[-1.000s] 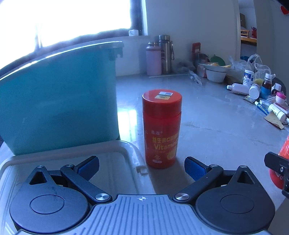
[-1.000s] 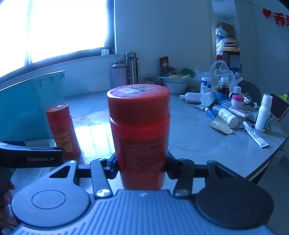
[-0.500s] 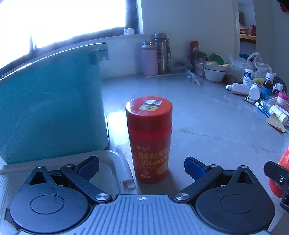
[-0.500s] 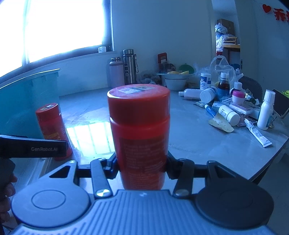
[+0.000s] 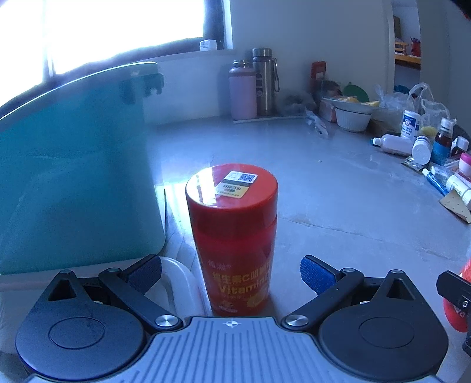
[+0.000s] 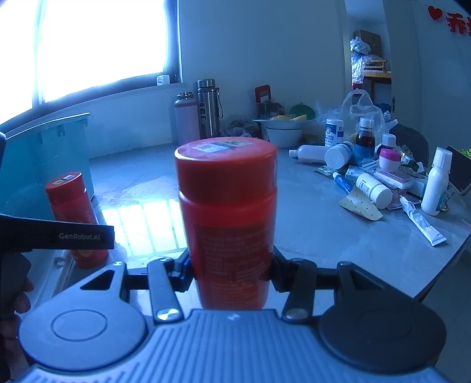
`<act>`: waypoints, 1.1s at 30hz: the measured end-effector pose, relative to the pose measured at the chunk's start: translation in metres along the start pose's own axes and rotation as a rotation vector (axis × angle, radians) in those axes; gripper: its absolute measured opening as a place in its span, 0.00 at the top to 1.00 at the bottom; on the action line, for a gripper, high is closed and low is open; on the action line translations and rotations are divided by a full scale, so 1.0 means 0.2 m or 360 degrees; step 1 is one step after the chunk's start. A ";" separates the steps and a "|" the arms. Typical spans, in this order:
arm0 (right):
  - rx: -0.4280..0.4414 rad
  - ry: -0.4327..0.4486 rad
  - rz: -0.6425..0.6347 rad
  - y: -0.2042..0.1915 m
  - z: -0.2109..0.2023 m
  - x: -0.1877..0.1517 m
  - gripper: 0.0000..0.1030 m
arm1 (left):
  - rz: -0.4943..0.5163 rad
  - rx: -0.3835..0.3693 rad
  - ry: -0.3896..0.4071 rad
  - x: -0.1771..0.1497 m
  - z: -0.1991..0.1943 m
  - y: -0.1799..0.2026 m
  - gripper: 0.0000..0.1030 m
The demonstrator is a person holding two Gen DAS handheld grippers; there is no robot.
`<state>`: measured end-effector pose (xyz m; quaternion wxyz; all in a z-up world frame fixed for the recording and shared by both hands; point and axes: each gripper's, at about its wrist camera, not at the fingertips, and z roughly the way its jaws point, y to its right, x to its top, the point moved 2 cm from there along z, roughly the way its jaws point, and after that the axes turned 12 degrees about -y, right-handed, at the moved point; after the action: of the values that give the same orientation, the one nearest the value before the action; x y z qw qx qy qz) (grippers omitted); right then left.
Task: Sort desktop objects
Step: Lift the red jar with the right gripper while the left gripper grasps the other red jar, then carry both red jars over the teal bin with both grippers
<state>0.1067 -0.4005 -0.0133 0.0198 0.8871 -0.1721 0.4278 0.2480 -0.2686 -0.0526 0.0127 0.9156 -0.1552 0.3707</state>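
The left gripper (image 5: 231, 272) stands apart around a red vitamin bottle (image 5: 232, 235) on the worktop (image 5: 338, 191). The right gripper (image 6: 232, 265) is clamped on a second red bottle (image 6: 228, 224), with the first at its 9 o'clock.

Lived-in home room. Grey table (image 6: 309, 235) under a bright window (image 6: 100, 44); two flasks (image 6: 209, 107) at the table's far edge by the sill, a bowl (image 6: 284, 134) right of them, then plastic bags (image 6: 362, 109) and scattered medicine bottles (image 6: 374, 191). Red heart decoration (image 6: 433, 11) on wall above the table's right end.
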 end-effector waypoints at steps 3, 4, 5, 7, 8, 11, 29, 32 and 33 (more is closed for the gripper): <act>0.0002 0.0000 0.0006 0.01 0.01 0.01 0.52 | -0.0017 -0.0007 -0.0012 0.02 0.02 0.00 0.01; 0.0000 0.0000 0.0006 0.01 0.02 0.01 0.52 | -0.0022 -0.0010 -0.0016 0.02 0.03 0.00 0.01; -0.0001 0.0000 0.0006 0.01 0.02 0.01 0.52 | -0.0024 -0.0013 -0.0021 0.03 0.04 0.00 0.01; -0.0003 -0.0002 0.0004 0.01 0.03 0.01 0.52 | -0.0027 -0.0017 -0.0026 0.03 0.06 0.00 0.01; -0.0004 -0.0003 0.0003 0.02 0.03 0.01 0.52 | -0.0027 -0.0019 -0.0028 0.04 0.06 0.01 0.01; -0.0004 -0.0005 0.0006 0.02 0.04 0.01 0.52 | -0.0030 -0.0030 -0.0038 0.04 0.08 0.01 0.01; 0.0003 -0.0012 -0.0003 0.02 0.03 0.03 0.52 | -0.0020 -0.0101 -0.0047 0.06 0.03 0.03 0.52; 0.0007 -0.0001 -0.0007 0.01 -0.03 0.07 0.52 | -0.0033 -0.0091 -0.0032 0.10 -0.08 0.00 0.52; 0.0007 0.0011 -0.0002 0.01 -0.06 0.09 0.52 | -0.0039 -0.0085 -0.0026 0.11 -0.12 -0.02 0.52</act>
<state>0.1081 -0.4054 0.0080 0.0186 0.8858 -0.1704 0.4312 0.2481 -0.2679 -0.0190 0.0405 0.9198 -0.1539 0.3587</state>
